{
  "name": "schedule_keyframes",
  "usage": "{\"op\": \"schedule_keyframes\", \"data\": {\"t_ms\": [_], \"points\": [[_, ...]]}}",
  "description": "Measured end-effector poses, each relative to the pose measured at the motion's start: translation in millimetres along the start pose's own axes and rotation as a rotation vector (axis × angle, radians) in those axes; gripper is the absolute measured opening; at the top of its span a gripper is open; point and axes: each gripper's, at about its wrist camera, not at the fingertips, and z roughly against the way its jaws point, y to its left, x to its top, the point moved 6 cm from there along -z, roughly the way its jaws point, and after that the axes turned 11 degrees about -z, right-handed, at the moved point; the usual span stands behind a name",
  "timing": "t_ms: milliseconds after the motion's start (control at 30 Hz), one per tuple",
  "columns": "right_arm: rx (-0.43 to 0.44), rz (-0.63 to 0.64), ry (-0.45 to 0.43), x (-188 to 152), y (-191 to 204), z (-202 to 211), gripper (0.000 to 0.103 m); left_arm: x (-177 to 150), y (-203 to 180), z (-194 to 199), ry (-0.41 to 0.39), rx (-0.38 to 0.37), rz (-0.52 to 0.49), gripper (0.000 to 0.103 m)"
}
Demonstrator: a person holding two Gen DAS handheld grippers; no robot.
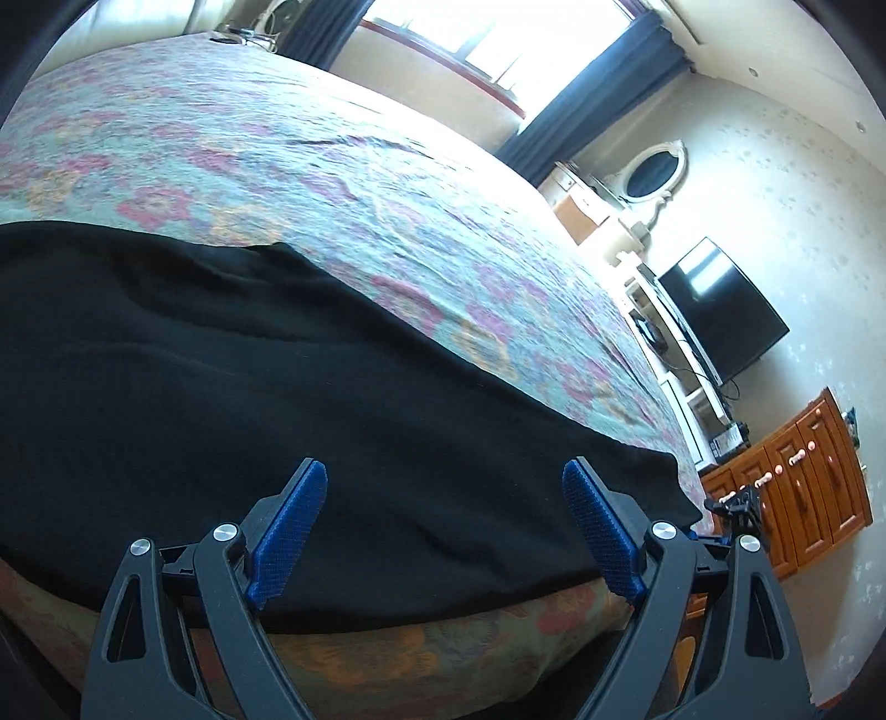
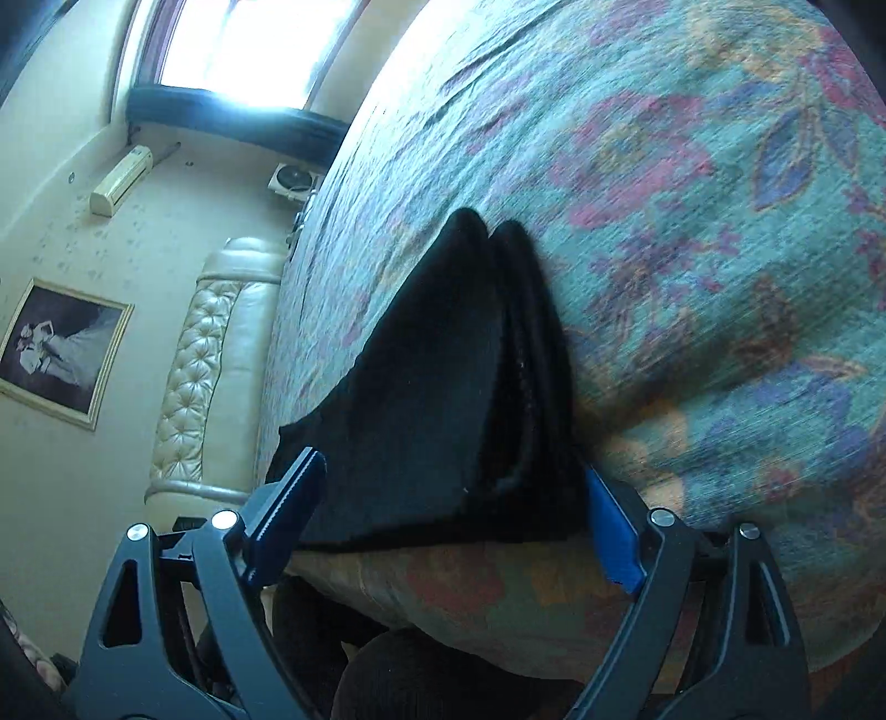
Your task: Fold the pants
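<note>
Black pants (image 1: pixel 221 387) lie flat on the floral bedspread (image 1: pixel 332 166), along the near edge of the bed. My left gripper (image 1: pixel 443 476) hovers over the pants' near edge, its blue pads wide apart with nothing between them. In the right wrist view the pants (image 2: pixel 432 387) show as a folded stack of layers, with its end at the bed's edge. My right gripper (image 2: pixel 451 471) is open just in front of that end. Its blue fingers (image 2: pixel 288 509) stand on either side of the stack in the picture and do not press on it.
The bedspread (image 2: pixel 692 221) drops over the bed's edge just below both grippers. A padded cream headboard (image 2: pixel 210 360) is at the left. A television (image 1: pixel 720 310), a wooden cabinet (image 1: pixel 803 476) and a window (image 1: pixel 498 33) lie beyond the bed. A dark-clothed leg (image 2: pixel 421 675) is below.
</note>
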Motion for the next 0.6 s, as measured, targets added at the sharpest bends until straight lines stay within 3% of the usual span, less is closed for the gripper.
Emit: {"op": "schedule_keyframes", "data": {"t_ms": [33, 167, 233, 300, 333, 367, 433, 600], "points": [[-0.008, -0.003, -0.008, -0.1, 1.2, 0.8, 0.088, 0.7, 6.7, 3.2, -0.008, 0.017, 0.005, 0.086], [0.179, -0.128, -0.094, 24.6, -3.9, 19.9, 0.088, -0.2, 29.7, 11.3, -0.006, 0.054, 0.032, 0.086], [0.152, -0.135, -0.075, 32.7, -4.7, 12.9, 0.084, -3.3, 39.1, 16.4, -0.006, 0.053, 0.059, 0.086], [0.06, -0.077, -0.021, 31.6, 3.9, -1.5, 0.068, -5.2, 46.4, 18.9, -0.004, 0.048, 0.078, 0.086], [0.026, -0.065, 0.02, 28.6, 5.7, -7.9, 0.032, -5.4, 48.6, 20.0, -0.005, 0.052, 0.079, 0.086], [-0.001, -0.07, 0.071, 22.8, 5.4, -17.8, 0.012, -5.3, 51.4, 20.9, -0.005, 0.058, 0.076, 0.086], [-0.097, -0.023, 0.101, 12.7, 6.8, -28.1, 0.012, -3.3, 54.3, 21.8, -0.003, 0.069, 0.065, 0.086], [-0.103, -0.002, 0.006, 8.1, 26.5, -10.5, 0.011, 6.2, 63.3, 32.6, -0.013, 0.079, 0.034, 0.086]]}}
